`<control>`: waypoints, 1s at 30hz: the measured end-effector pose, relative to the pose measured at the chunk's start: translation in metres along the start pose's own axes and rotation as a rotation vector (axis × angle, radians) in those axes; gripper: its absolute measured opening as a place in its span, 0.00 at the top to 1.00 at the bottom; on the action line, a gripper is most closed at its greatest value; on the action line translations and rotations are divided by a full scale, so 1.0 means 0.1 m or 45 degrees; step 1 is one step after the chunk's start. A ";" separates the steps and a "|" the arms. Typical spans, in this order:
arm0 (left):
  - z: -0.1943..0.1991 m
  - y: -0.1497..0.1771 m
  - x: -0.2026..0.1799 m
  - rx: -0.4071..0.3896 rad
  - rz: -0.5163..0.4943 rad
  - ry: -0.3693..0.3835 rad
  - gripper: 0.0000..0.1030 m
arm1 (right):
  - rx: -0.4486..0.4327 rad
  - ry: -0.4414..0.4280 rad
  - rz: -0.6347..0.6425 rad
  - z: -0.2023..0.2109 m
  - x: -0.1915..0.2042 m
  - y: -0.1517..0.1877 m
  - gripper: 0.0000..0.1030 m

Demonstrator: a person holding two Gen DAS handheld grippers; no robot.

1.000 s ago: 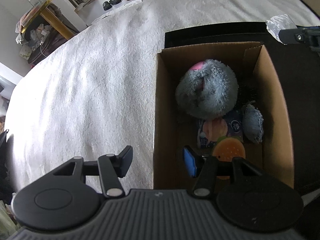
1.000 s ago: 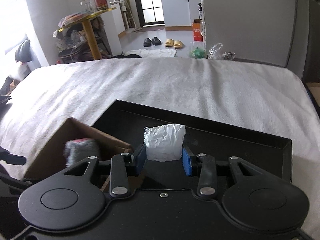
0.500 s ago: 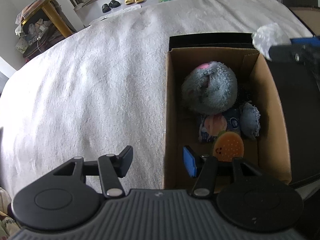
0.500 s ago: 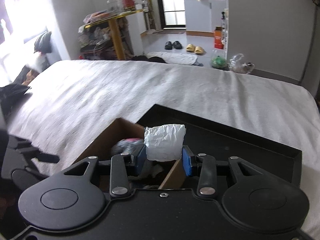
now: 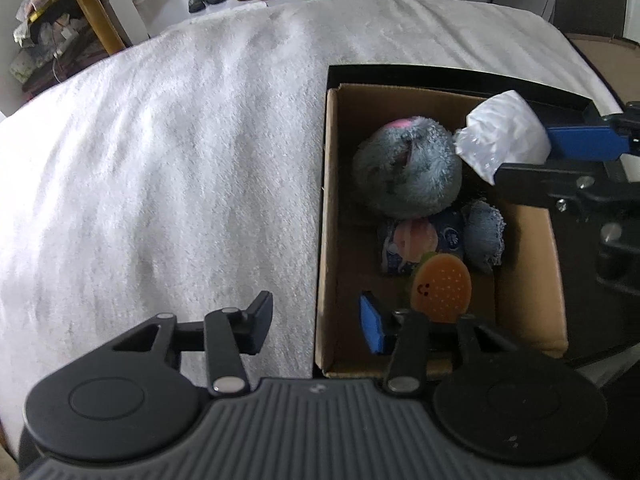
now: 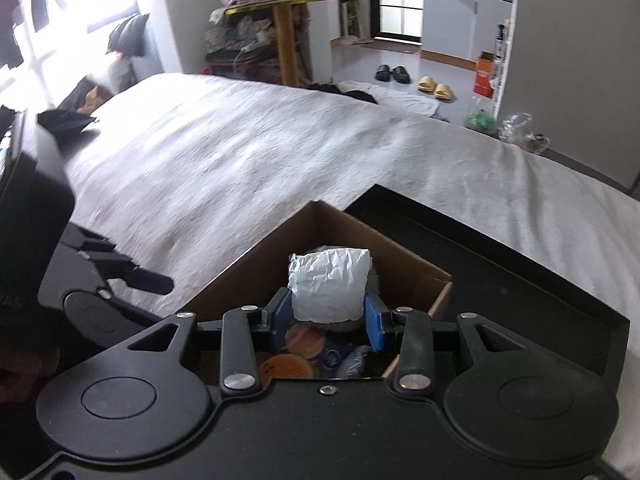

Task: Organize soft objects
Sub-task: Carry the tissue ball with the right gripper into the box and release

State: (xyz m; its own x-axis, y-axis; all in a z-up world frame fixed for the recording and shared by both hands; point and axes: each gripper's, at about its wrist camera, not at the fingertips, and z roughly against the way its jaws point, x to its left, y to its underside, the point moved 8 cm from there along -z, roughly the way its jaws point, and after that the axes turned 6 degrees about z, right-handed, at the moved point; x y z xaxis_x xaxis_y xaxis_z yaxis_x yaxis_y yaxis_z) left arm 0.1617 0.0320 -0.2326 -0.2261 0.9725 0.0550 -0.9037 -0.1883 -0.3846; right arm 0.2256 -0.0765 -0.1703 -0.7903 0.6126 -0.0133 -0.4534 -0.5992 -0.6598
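White crumpled soft packet (image 6: 329, 285): pinched between the blue pads of the right gripper (image 6: 327, 322), whose fingers (image 6: 374, 322) press on its two sides; its upper part rises clear of the pads. The packet hangs above the far right corner of the open cardboard box (image 5: 332, 216), just beside the grey plush ball (image 5: 408, 172). The box stands at the left edge of a black tray (image 6: 520, 264) on the white-covered bed (image 5: 180, 160). Within the box: the plush ball at the far end, then a printed blue packet (image 5: 420, 240), a small grey-blue plush piece (image 5: 486, 236) by the right wall, and an orange burger-shaped toy (image 5: 442, 288) nearest. Left gripper (image 5: 316, 322): fingers closing, astride the box's left wall at the near corner, the wall between them but not pressed.
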 end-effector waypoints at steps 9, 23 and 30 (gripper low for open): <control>-0.04 0.06 0.03 0.035 0.029 0.100 0.94 | 0.045 -0.020 0.061 -0.04 0.18 -0.02 0.62; -0.04 0.06 0.10 0.035 0.072 0.161 0.94 | 0.089 -0.061 0.123 -0.10 0.39 -0.10 0.51; -0.03 0.06 0.08 0.031 0.057 0.145 0.94 | 0.108 -0.024 0.071 -0.07 0.27 0.01 0.43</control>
State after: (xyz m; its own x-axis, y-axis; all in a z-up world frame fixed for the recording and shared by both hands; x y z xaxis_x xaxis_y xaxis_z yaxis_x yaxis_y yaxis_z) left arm 0.1557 0.0394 -0.2373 -0.2248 0.9721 -0.0674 -0.9025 -0.2338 -0.3618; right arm 0.2067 -0.0569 -0.1763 -0.8226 0.5676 -0.0340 -0.4409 -0.6744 -0.5923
